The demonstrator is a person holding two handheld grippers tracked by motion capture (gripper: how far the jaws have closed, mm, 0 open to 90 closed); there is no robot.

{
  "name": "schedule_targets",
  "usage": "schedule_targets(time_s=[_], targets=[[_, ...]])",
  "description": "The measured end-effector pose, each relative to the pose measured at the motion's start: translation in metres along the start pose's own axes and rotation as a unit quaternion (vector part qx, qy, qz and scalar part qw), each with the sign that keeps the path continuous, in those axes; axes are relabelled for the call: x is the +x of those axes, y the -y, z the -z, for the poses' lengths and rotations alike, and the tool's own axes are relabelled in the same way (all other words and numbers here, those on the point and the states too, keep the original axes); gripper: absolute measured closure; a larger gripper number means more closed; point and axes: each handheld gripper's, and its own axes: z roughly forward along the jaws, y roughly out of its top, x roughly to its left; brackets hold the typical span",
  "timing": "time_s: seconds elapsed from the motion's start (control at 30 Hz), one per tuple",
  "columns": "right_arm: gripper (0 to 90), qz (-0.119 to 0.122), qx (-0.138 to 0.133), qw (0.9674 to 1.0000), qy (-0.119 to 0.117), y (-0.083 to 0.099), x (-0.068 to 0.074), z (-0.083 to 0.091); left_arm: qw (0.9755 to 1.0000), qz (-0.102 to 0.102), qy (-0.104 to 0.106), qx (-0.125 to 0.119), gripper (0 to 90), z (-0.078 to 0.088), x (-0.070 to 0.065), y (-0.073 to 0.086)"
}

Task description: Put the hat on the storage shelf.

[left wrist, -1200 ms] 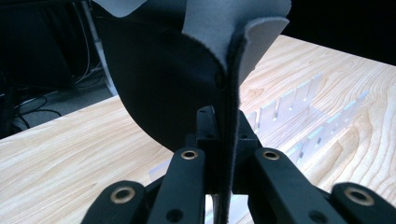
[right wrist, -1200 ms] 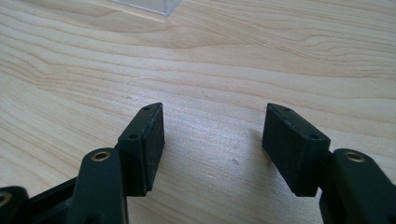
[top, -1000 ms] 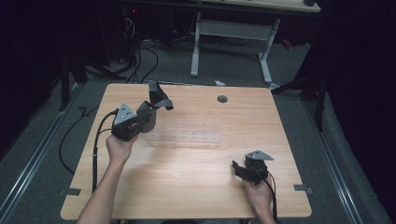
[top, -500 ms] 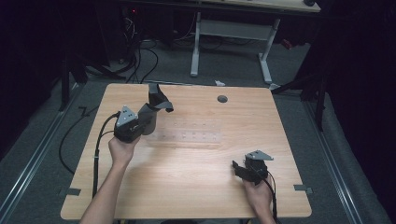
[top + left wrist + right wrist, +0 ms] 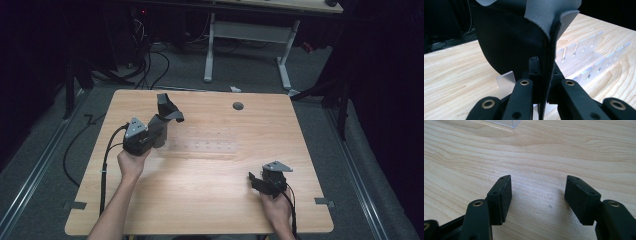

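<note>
Left gripper (image 5: 161,131): jaws pressed together, pinching the dark cloth (image 5: 506,42) by 1 folded edge.
Dark cloth: rises directly ahead of the left gripper's jaws; its grey underside curls over above them, and in the high view it stands up just beyond the gripper, lifted off the worktop (image 5: 210,200).
Clear slotted rack (image 5: 584,55): just beyond and to the right of the left gripper's jaws, lying on the worktop, with 2 rows of upright dividers.
Right gripper (image 5: 537,197): jaws spread, nothing between the 2 pads; bare worktop lies beneath them.
Separation: the right gripper sits well apart from the cloth.
</note>
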Motion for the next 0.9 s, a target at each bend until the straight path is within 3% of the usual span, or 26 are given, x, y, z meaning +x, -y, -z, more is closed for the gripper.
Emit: schedule_targets(time_s=[0.7, 0.83, 0.9], targets=[[39.0, 0.000, 0.000, 1.0000, 0.000, 0.000, 0.000, 0.000, 0.9986, 0.023, -0.030, 0.037, 79.3, 0.008, 0.006, 0.008], [39.0, 0.000, 0.000, 1.0000, 0.000, 0.000, 0.000, 0.000, 0.9977, 0.040, -0.035, 0.043, 67.5, 0.010, 0.008, 0.006], [39.0, 0.000, 0.000, 1.0000, 0.000, 0.000, 0.000, 0.000, 0.9976, 0.034, -0.044, 0.043, 59.8, 0.011, 0.007, 0.006]])
